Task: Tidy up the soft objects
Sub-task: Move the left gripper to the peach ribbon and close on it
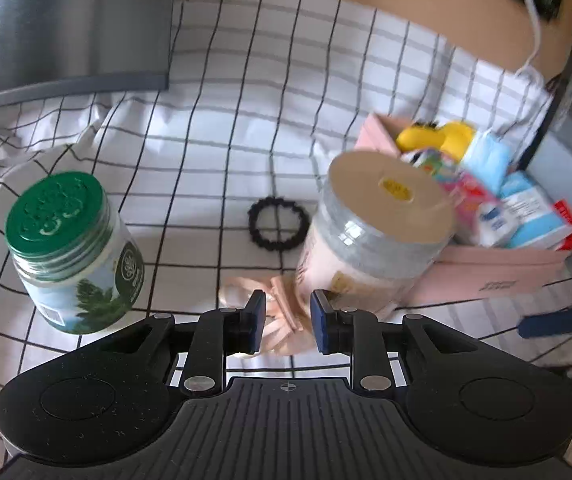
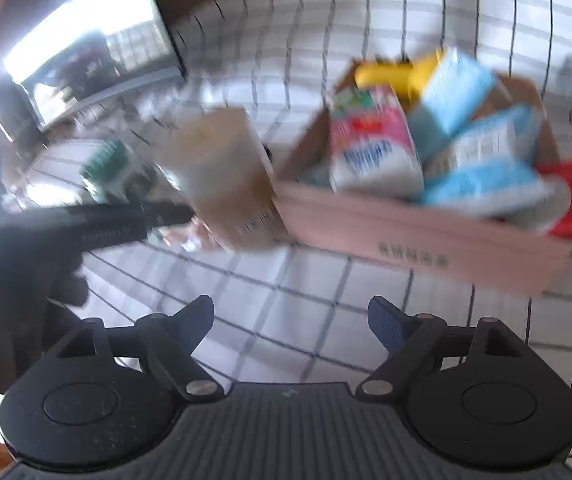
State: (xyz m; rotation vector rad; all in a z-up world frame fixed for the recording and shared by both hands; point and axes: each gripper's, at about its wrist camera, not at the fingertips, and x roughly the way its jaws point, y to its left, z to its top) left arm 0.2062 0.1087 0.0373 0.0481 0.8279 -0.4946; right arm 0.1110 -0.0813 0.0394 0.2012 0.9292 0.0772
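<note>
- Pink cardboard box (image 1: 498, 276) on checked cloth (image 1: 222, 128), crammed with tissue packs (image 2: 374, 148) and a yellow soft toy (image 1: 434, 136).
- Left gripper (image 1: 287, 316): jaws partway apart, straddling a peach soft item (image 1: 282, 312); pad contact unclear.
- Right gripper (image 2: 290, 324): jaws wide, empty, above cloth.
- Black hair tie (image 1: 278, 222) between two jars.
</note>
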